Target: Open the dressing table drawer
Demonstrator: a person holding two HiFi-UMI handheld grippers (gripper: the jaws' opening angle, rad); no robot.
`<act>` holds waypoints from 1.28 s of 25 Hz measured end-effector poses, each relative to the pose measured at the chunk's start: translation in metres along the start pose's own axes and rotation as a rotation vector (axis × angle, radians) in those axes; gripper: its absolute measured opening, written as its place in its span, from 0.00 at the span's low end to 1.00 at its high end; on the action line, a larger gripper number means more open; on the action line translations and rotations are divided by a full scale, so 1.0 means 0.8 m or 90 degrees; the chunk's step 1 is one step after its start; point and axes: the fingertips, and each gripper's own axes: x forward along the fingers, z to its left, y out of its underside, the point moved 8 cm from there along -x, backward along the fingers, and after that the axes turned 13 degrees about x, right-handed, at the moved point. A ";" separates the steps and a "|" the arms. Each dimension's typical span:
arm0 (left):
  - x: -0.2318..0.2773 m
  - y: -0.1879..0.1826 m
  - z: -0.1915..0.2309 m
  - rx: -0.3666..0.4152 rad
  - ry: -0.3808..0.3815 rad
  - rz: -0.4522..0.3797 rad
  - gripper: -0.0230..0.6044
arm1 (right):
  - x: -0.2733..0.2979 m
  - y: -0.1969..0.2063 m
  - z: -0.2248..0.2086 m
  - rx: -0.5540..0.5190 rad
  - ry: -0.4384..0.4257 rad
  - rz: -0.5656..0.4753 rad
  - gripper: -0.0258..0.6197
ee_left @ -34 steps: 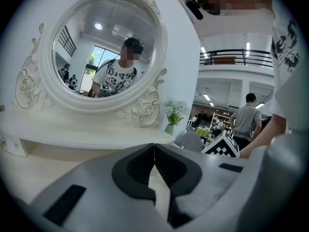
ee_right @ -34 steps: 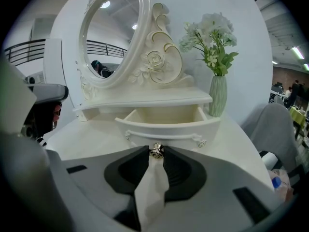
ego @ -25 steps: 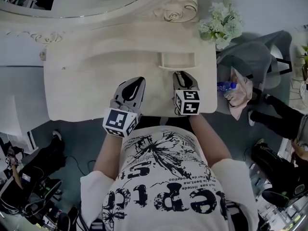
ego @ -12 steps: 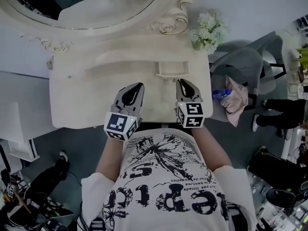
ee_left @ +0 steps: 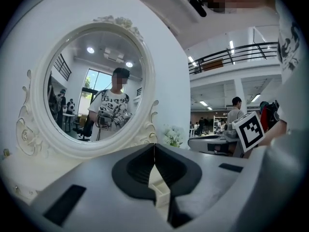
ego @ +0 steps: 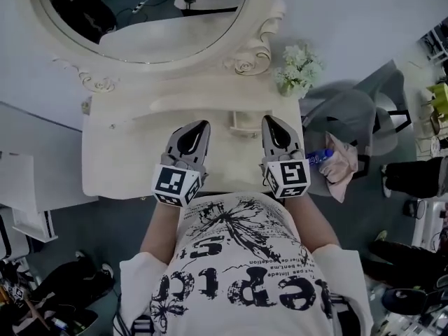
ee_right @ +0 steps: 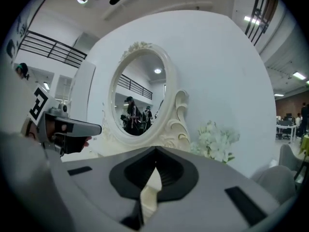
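Note:
The cream dressing table (ego: 119, 159) stands under an oval mirror (ego: 140, 19). Its small drawer (ego: 243, 121) sticks out a little from the raised shelf at the back right of the top. Both grippers hover over the table's front half and point at the mirror. My left gripper (ego: 204, 123) is left of the drawer, with its jaws shut and nothing in them (ee_left: 154, 145). My right gripper (ego: 268, 117) is just right of the drawer, with its jaws together and empty (ee_right: 155, 149). Neither gripper touches the drawer.
White flowers (ego: 297, 68) stand at the table's back right corner. Right of the table are a grey chair (ego: 350, 114), a blue bottle (ego: 320, 156) and a pink cloth (ego: 343, 166). A white cabinet (ego: 17, 187) is on the left. The mirror reflects people.
Both grippers have risen off the table top. The right gripper's jaws have closed and it now sits beside the drawer. The head view has tilted up to take in the mirror.

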 end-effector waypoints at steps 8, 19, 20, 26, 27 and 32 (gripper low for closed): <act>-0.003 -0.020 0.014 0.040 -0.017 -0.023 0.07 | 0.001 -0.018 0.014 0.017 -0.046 -0.050 0.07; 0.006 -0.032 0.013 0.043 -0.014 -0.026 0.07 | 0.005 -0.030 0.023 -0.010 -0.070 -0.044 0.07; 0.007 -0.033 0.012 0.041 -0.013 -0.026 0.07 | 0.005 -0.030 0.023 -0.011 -0.071 -0.043 0.07; 0.012 -0.036 0.007 0.047 -0.009 -0.025 0.07 | 0.006 -0.024 0.022 -0.013 -0.072 -0.032 0.07; 0.013 -0.036 0.007 0.046 -0.008 -0.025 0.07 | 0.007 -0.023 0.022 -0.017 -0.072 -0.030 0.07; 0.016 -0.037 0.005 0.057 -0.010 -0.022 0.07 | 0.008 -0.021 0.023 -0.022 -0.079 -0.031 0.07</act>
